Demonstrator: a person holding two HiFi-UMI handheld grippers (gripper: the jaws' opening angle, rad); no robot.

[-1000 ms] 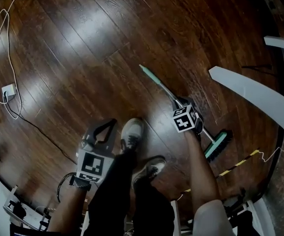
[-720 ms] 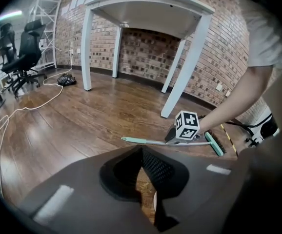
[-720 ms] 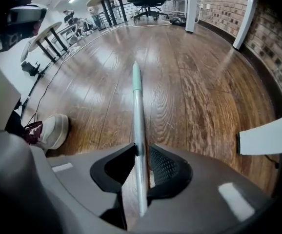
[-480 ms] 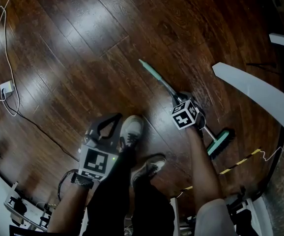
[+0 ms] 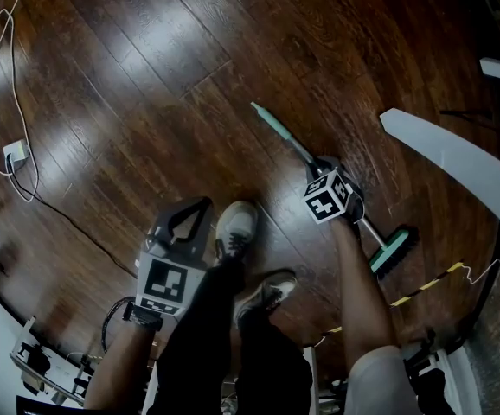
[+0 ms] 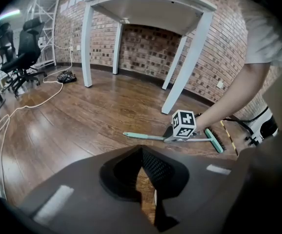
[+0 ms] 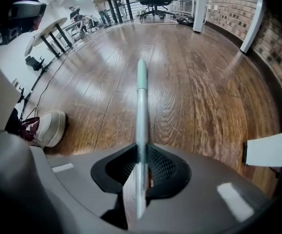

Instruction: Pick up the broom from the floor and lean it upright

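Closing on the broom (image 7: 141, 96), the right gripper (image 7: 142, 152) points straight down with the metal shaft between its pads, and they appear to touch it on both sides. The squeeze is best finished before any lift. The grip sits nearer the brush head (image 5: 387, 253) than the teal end (image 5: 266, 119), so the long end will likely sag. A slow rise would suit.

The left gripper (image 6: 142, 152) hangs idle, its tips together on nothing.

Only the right gripper view shows the pads on the shaft, which runs away toward 12 o'clock. In the head view the cube hides them, but the whole broom shows flat on the floor, from 11 o'clock to 5 o'clock. Only the left gripper view shows the white table (image 6: 146, 4) and brick wall (image 6: 146, 48) beyond.
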